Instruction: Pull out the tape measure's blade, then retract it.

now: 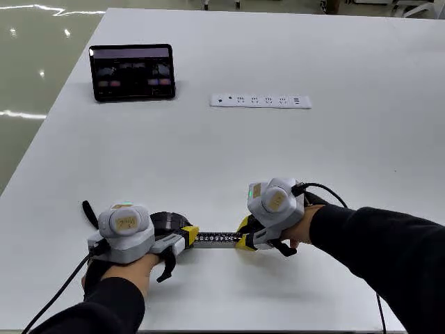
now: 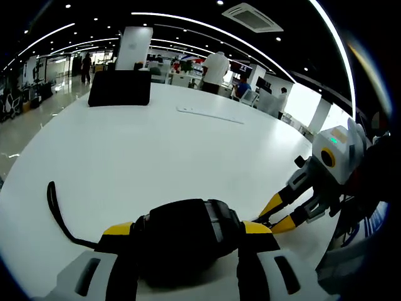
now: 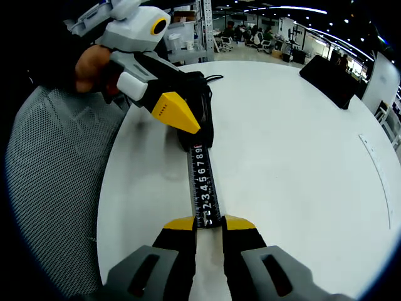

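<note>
One blade [image 3: 204, 188], left claw [image 2: 188, 227] to right claw [image 3: 210, 223]

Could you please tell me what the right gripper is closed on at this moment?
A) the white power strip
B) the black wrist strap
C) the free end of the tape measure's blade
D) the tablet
C: in the right gripper view, the right gripper pinches the tip of the numbered blade, which runs back to the case held by the left gripper.
</note>
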Tool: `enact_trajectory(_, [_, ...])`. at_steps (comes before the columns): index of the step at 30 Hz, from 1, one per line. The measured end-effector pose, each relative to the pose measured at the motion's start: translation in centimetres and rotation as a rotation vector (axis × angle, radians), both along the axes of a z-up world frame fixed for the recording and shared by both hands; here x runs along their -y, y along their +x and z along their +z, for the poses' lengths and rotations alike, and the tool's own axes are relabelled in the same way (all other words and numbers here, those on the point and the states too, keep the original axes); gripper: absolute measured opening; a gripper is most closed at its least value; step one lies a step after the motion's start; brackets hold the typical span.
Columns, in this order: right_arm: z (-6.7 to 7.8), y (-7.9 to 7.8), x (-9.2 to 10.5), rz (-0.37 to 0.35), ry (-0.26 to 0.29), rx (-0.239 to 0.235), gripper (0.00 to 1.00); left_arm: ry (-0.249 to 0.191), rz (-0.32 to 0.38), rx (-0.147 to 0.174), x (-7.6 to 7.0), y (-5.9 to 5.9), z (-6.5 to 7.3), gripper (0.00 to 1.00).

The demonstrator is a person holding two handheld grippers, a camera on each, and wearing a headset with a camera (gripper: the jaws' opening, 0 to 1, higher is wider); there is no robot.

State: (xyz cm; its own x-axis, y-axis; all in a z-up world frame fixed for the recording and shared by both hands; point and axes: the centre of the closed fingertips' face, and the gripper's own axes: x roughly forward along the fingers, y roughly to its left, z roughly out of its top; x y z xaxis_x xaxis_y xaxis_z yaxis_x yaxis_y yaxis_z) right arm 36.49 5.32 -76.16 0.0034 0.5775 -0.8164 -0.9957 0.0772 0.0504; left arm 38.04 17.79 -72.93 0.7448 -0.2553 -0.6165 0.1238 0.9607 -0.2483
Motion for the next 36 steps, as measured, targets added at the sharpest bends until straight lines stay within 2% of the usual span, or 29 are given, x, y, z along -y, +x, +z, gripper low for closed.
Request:
enact_trajectory(11, [0.2,0.0,-2.0,0.017,0.012,0.001,0.11,0.001,-0.002,0.001,0.0,0.1,-0.1,0.6])
enact_trajectory(24, [0.2,0.0,-2.7,0.019,0.024,-0.003,0.11,0.0,-0.001,-0.002,-0.1,0.1,-0.1,0.6])
enact_trajectory(36, [0.1,0.0,-3.6,0.038,0.036,0.014,0.11,-0.002,-0.002,-0.002,0.0,0.0,0.0,0.6])
